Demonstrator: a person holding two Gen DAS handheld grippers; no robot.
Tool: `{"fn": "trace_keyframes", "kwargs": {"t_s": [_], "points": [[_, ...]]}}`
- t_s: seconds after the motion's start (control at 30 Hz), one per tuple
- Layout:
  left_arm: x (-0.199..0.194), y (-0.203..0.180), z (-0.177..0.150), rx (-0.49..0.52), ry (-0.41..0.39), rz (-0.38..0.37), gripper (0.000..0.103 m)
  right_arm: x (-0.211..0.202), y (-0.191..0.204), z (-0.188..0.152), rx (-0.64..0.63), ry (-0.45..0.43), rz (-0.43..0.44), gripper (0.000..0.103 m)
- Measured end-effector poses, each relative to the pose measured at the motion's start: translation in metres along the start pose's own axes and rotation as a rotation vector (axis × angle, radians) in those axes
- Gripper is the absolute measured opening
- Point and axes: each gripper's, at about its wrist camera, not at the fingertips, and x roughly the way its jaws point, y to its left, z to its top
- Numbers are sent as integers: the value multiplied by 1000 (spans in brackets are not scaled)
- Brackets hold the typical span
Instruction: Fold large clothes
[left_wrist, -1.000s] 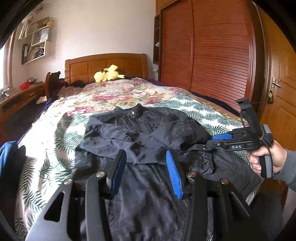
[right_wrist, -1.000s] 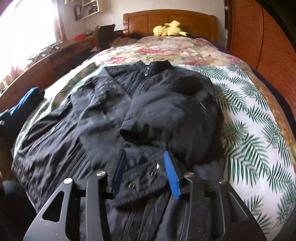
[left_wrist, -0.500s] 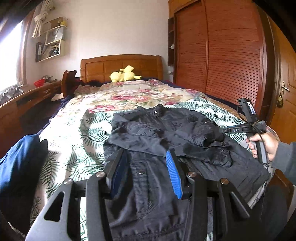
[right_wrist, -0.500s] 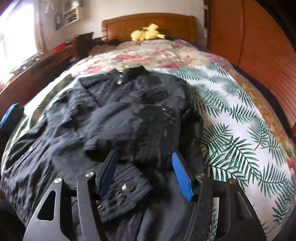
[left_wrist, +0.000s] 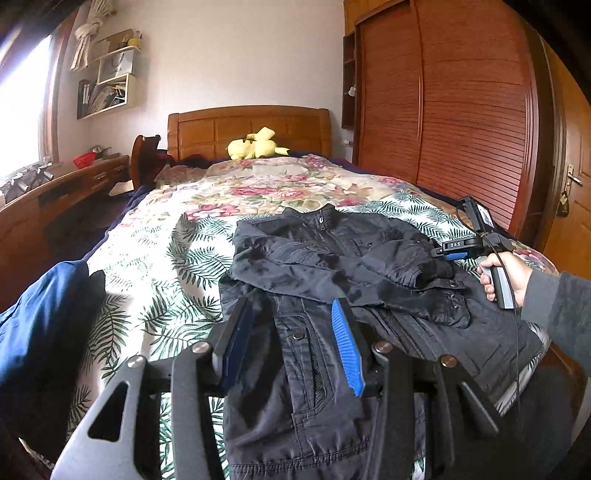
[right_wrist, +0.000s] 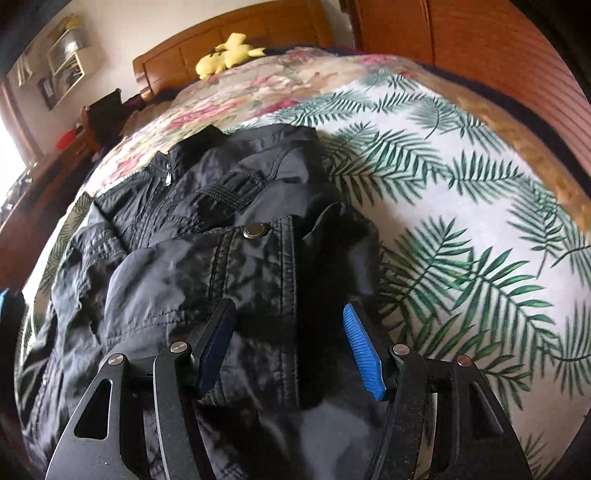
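Black and crumpled, one jacket (left_wrist: 332, 280) lay on the palm-print bedspread (left_wrist: 147, 280), both sleeves folded across its front, collar toward the headboard (left_wrist: 247, 125), where one yellow plush toy (left_wrist: 255, 146) sat. Two grippers worked over the jacket: the left gripper (left_wrist: 291, 332) hovered with jaws parted and empty above the hem; the right gripper (right_wrist: 291, 332), jaws just widened, straddled a snap-buttoned cuff (right_wrist: 258, 251) without pinching it.

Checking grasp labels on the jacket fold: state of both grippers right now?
Left gripper: open, holding nothing, above the black jacket.
Right gripper: open, fingers have just been widening; jacket cuff lies between them, ungripped.
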Motion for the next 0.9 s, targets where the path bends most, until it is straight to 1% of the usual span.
{"fn": "trace_keyframes", "kwargs": {"t_s": [0.03,0.07,0.1,0.17,0.2,0.23,0.27,0.3,0.33,0.4,0.5,0.6,0.7,0.77,0.9], "points": [[1,0,0,1,2,1,44,1,2,-1,-2,7,5,62],[1,-1,-1,2,4,2,44,2,3,0,-8,15,10,55],[1,-1,-1,3,5,3,44,4,6,0,-19,34,24,52],[1,0,-1,3,6,3,44,5,14,0,-48,54,27,39],[1,-1,-1,4,5,2,44,3,19,-1,-70,55,28,36],[1,-1,-1,4,4,3,44,1,23,-2,-91,58,44,20],[1,-1,-1,4,3,3,44,0,29,-4,-115,75,63,7],[1,-1,-1,4,3,3,44,0,35,-6,-145,84,60,7],[2,0,-1,4,2,3,44,-1,39,-7,-168,84,55,4],[1,0,-1,2,0,3,44,-10,52,-9,-223,61,62,2],[1,1,-1,-3,-4,5,44,-34,71,-7,-265,-25,89,2],[0,2,-2,-6,-5,8,44,-63,99,-3,-308,-108,146,2],[0,3,-1,-8,-6,8,44,-82,135,0,-372,-148,199,2],[1,3,-1,-8,-5,8,44,-91,155,-3,-408,-157,240,2],[1,3,1,-15,-10,0,44,-105,197,-26,-476,-148,346,2]]}}
